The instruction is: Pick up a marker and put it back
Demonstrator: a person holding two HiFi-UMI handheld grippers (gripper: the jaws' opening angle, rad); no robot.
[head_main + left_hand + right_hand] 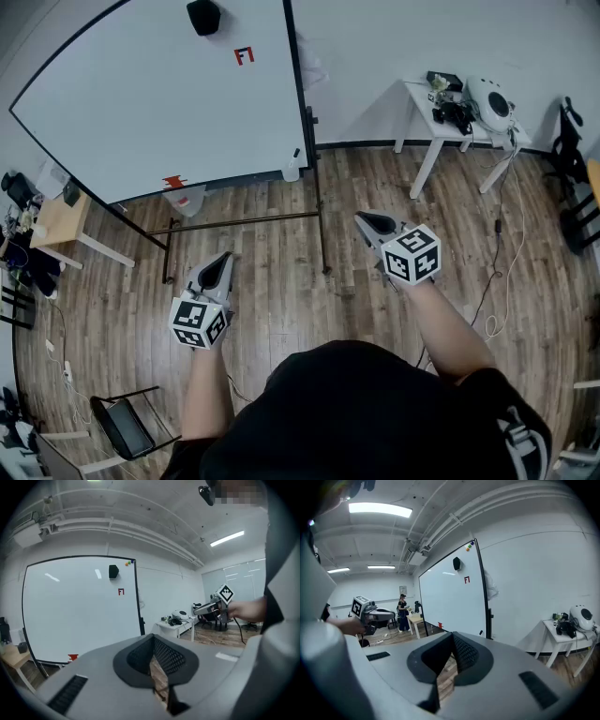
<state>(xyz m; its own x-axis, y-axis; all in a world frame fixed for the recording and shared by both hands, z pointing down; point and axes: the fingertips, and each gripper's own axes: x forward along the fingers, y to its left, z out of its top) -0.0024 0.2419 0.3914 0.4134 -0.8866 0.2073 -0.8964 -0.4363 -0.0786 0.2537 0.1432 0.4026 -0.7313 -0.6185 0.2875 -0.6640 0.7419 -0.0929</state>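
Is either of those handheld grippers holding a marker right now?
No, the left gripper and the right gripper both have their jaws pressed together with nothing between them.

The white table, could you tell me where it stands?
In the head view, the white table stands upper right against the wall, right of the whiteboard.
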